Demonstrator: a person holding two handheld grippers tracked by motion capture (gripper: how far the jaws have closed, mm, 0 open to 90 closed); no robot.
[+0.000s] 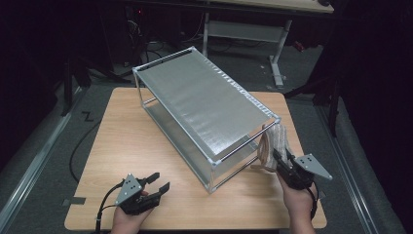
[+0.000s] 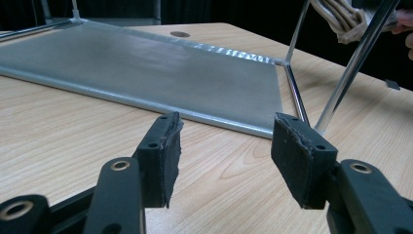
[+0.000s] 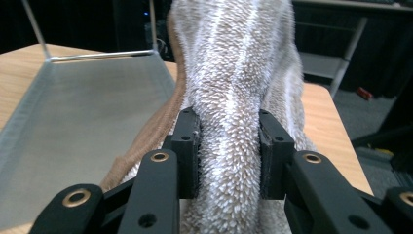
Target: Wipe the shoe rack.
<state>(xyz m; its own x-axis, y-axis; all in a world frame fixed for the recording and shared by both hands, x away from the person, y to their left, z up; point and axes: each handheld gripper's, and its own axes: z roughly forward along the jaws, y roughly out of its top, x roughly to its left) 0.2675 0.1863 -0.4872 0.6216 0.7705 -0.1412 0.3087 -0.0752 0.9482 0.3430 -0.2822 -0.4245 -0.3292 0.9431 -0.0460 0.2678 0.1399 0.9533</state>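
Underneath, a pale wood-grain counter stands in a dark room. The right gripper has its jaws clamped on a beige towel beside the metal rack; the left gripper rests wide open, holding nothing. No writing reads.

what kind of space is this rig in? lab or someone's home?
Most likely a lab or workshop, not a home. A bare wooden table stands on a grey floor in a dark room, loose cables trail beside it, and a height-adjustable desk frame stands behind.

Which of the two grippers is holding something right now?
The right gripper: its jaws are clamped on the beige towel beside the metal rack. The left gripper rests open on the table.
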